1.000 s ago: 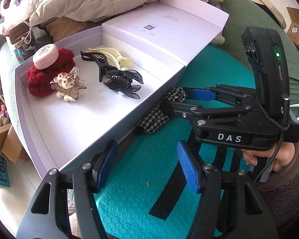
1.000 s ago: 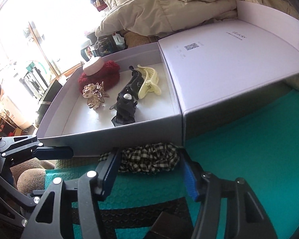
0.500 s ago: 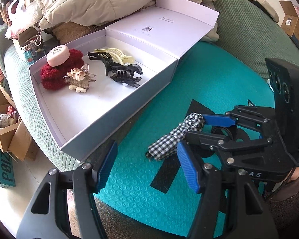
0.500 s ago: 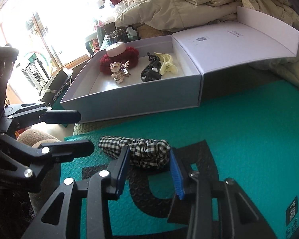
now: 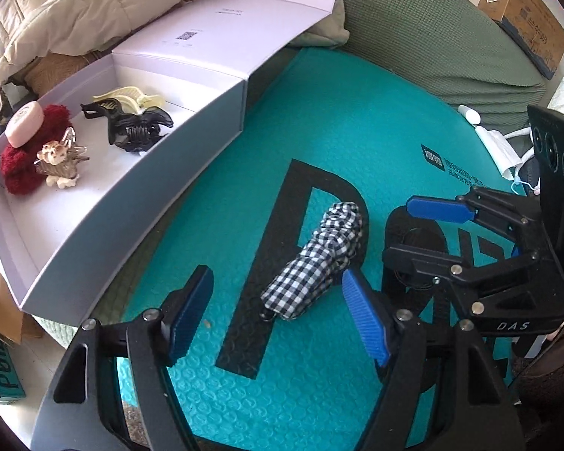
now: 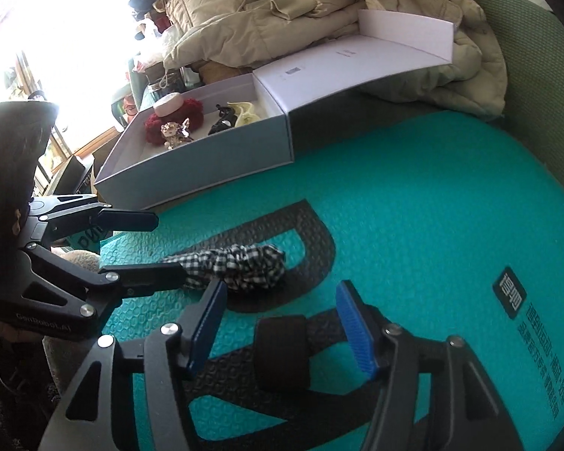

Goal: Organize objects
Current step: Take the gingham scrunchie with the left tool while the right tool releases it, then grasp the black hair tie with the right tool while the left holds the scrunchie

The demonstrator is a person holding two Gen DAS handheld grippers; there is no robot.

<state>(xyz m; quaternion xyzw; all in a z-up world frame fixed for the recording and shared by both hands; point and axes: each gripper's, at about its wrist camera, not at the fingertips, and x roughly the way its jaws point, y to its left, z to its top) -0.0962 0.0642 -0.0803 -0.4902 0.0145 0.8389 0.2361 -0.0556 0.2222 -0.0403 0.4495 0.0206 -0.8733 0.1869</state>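
Left wrist view first. My left gripper [image 5: 278, 317] fills the bottom of the frame, fingers spread wide with nothing between the pads; its lower body is cut off by the edge. The checked scrunchie [image 5: 316, 263] lies on the teal mat [image 5: 319, 131] at centre, stretched into a long bundle across the black letter printed there. Its near end sits between my blue pads but touches neither, and something small and dark pokes out at that end; I can't make out what. At right, my right gripper [image 5: 402, 229] comes in from the side, fingers parted, holding nothing; my hand behind it is mostly hidden. In the upper left, the white box [image 5: 139, 218] stands open with its lid folded back. Inside: a red fuzzy scrunchie [image 5: 22, 165] with a pink round case [image 5: 24, 124] on top, a small figured clip [image 5: 60, 163], a black claw clip [image 5: 131, 127] and a cream claw clip [image 5: 131, 96] partly behind it.

Now the right wrist view. My right gripper [image 6: 282, 327] is open at the bottom centre, a black printed shape on the mat showing between the fingers. The scrunchie [image 6: 244, 267] lies just beyond my left pad, black and white gingham, bunched. Its left end is covered by a finger of my left gripper [image 6: 158, 248], which enters from the left edge, fingers apart. Whether that finger touches the cloth, I can't tell. The box [image 6: 206, 165] sits in the upper left, its contents small. Window glare washes out that corner.
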